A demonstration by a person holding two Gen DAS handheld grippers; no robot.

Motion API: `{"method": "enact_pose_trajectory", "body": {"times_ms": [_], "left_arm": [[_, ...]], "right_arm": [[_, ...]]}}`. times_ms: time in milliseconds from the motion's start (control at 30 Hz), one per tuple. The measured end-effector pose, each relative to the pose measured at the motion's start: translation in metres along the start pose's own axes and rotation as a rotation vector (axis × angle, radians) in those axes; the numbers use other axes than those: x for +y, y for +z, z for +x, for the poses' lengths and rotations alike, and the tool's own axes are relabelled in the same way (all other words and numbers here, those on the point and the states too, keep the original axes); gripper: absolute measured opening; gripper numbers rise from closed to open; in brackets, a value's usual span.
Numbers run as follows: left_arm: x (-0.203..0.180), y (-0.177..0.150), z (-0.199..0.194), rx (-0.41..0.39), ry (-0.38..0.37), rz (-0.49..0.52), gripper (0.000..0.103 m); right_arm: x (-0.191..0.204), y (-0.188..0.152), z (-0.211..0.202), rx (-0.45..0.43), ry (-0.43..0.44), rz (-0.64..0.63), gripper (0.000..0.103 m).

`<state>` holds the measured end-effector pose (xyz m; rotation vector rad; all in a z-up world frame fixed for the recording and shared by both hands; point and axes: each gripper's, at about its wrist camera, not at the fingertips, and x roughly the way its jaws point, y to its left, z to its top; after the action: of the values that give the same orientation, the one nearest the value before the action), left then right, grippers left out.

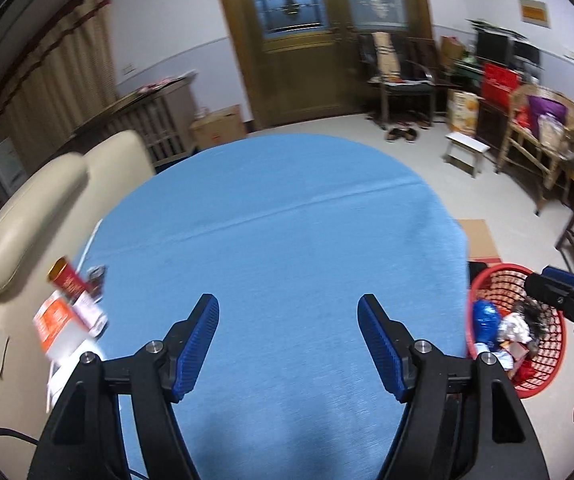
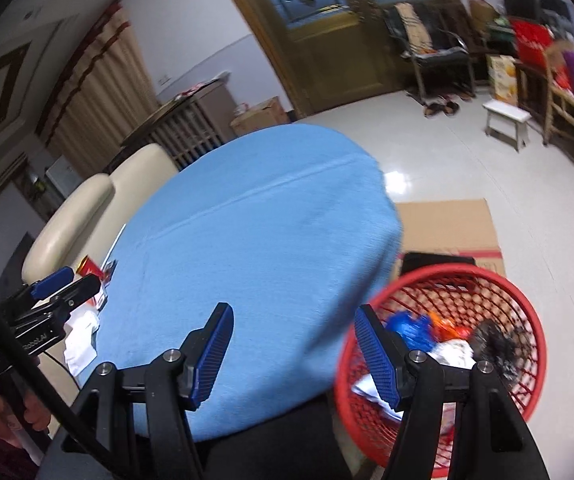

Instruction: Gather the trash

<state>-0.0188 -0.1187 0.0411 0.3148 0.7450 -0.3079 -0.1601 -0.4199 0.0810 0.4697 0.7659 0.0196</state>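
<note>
Trash filled the red plastic mesh basket [image 2: 523,320] on the floor just beside the table's right edge: a crumpled blue plastic bag [image 2: 407,326], an orange wrapper [image 2: 449,330], white crumpled paper [image 2: 453,352] and a dark fuzzy clump [image 2: 495,344] lay heaped inside it. We held our right gripper [image 2: 293,350] low at the near edge of the table, its blue ribbed fingers spread wide with nothing between them, the right finger overlapping the basket's rim in that view. Our left gripper [image 1: 289,346] hovered over the round table covered in light blue cloth [image 1: 287,220], its fingers likewise wide apart and empty. More trash sat at the table's left edge, where it met the cream leather sofa [image 1: 27,220]: a red carton with a gold end [image 1: 69,280] tilted over, a small crushed can [image 1: 97,276] just beside it, and an orange and white flat box [image 1: 59,324] nearer to us, all blurred. Beyond the basket a flat brown cardboard sheet [image 2: 451,224] lay on the pale floor. Farther off we saw a small white stool [image 1: 467,148], a pair of dark slippers [image 1: 401,134], a dark armchair [image 1: 403,76] and, at the back wall, a wooden double door with glass panels [image 1: 315,40].
</note>
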Motion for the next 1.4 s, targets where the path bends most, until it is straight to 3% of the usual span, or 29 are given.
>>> {"method": "enact_pose_trajectory", "body": {"times_ms": [167, 233, 333, 400, 533, 900, 1400], "left_arm": [[0.040, -0.009, -0.008, -0.005, 0.077, -0.086, 0.073], [0.054, -0.014, -0.012, -0.003, 0.119, -0.122, 0.074], [0.077, -0.022, -0.016, -0.014, 0.193, -0.167, 0.085], [0.087, -0.027, -0.021, -0.031, 0.233, -0.180, 0.085], [0.102, -0.033, -0.027, -0.035, 0.240, -0.203, 0.085], [0.132, -0.045, -0.038, -0.058, 0.269, -0.245, 0.085], [0.131, -0.055, -0.052, -0.068, 0.265, -0.255, 0.085]], "right_arm": [[0.068, 0.010, 0.001, -0.064, -0.054, -0.146, 0.067], [0.092, 0.008, 0.006, -0.056, -0.077, -0.199, 0.067], [0.122, -0.001, 0.015, -0.032, -0.106, -0.269, 0.067], [0.137, -0.009, 0.019, -0.022, -0.109, -0.303, 0.067], [0.162, -0.018, 0.023, -0.024, -0.112, -0.349, 0.067], [0.186, -0.008, 0.016, -0.101, -0.129, -0.299, 0.067], [0.197, -0.017, 0.004, -0.154, -0.139, -0.325, 0.067]]}}
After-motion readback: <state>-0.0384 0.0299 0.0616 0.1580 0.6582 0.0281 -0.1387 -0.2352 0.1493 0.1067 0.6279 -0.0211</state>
